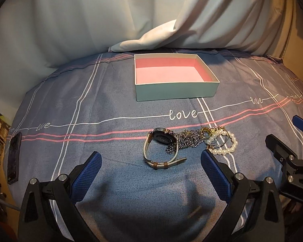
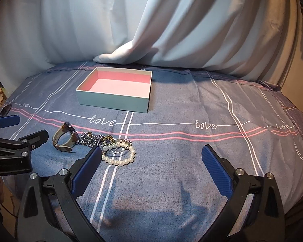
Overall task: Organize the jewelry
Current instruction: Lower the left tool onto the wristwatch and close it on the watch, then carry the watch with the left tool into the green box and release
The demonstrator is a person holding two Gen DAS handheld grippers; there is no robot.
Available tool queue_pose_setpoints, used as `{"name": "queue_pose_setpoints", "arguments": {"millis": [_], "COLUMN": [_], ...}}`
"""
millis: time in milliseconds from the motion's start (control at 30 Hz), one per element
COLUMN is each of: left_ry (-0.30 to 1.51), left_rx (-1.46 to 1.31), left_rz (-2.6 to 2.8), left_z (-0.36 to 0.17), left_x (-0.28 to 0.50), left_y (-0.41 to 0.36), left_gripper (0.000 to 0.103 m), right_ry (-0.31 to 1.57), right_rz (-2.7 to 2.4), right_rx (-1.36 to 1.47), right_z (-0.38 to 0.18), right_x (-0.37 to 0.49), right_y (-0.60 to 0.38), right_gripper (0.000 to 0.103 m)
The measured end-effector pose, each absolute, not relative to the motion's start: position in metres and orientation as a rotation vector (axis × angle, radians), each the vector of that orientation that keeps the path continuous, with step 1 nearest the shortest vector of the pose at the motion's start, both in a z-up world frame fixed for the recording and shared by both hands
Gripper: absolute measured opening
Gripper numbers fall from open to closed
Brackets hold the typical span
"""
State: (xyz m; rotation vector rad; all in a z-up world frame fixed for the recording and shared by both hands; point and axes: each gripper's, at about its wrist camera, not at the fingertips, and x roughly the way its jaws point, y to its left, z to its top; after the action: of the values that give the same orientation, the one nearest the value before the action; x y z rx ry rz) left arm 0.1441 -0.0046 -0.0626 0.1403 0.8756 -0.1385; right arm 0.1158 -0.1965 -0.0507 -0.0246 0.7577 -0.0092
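A small pile of jewelry lies on the blue bedsheet. It holds a wristwatch [image 1: 161, 147] [image 2: 65, 138] with a pale strap, a silver chain [image 1: 185, 141] [image 2: 91, 139], gold pieces [image 1: 207, 132] [image 2: 109, 139] and a pearl bracelet [image 1: 226, 146] [image 2: 121, 157]. Behind it stands an open box [image 1: 175, 92] [image 2: 113, 103], pale green outside, pink and bare inside. My left gripper [image 1: 151, 159] is open, just in front of the watch. My right gripper [image 2: 151, 151] is open too, to the right of the pile, its left finger [image 2: 91, 163] beside the pearls.
White curtain fabric [image 1: 151, 38] [image 2: 127, 56] drapes onto the bed right behind the box. A dark phone [image 1: 14, 157] lies near the bed's left edge. The right gripper's frame [image 1: 288, 161] shows at the right in the left view; the left gripper's frame [image 2: 16, 147] at the left in the right view.
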Motion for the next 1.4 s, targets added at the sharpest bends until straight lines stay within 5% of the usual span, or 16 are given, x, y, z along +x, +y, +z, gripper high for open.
{"name": "queue_pose_setpoints", "arguments": {"millis": [367,567,700,733,800,900,1400], "left_ry": [1.122,1.103,1.063,1.062,1.057,1.056,0.89], "left_rx": [0.118,0.162,0.156,0.156,0.164,0.149,0.12], "left_rz": [-0.202,-0.209,-0.25,-0.256,-0.26,-0.257,-0.262], "left_z": [-0.118,-0.131,-0.122,-0.12,-0.117,-0.115,-0.046], "left_x": [0.214,0.21,0.208,0.208,0.209,0.209,0.214], "left_y": [-0.011,-0.012,-0.012,-0.013,-0.015,-0.014,-0.026], "left_gripper": [0.097,0.093,0.06,0.053,0.05,0.048,0.048], "right_ry": [0.934,0.996,1.007,0.999,0.99,0.955,0.756], "right_rz": [0.108,0.153,0.17,0.173,0.172,0.165,0.191], "right_rx": [-0.022,0.005,0.011,0.004,0.004,-0.004,-0.034], "right_z": [-0.093,-0.113,-0.123,-0.122,-0.119,-0.111,-0.047], "right_x": [0.185,0.193,0.194,0.193,0.193,0.189,0.196], "right_y": [-0.182,-0.178,-0.175,-0.174,-0.175,-0.179,-0.184], "right_gripper": [0.097,0.082,0.05,0.034,0.016,0.006,0.001]}}
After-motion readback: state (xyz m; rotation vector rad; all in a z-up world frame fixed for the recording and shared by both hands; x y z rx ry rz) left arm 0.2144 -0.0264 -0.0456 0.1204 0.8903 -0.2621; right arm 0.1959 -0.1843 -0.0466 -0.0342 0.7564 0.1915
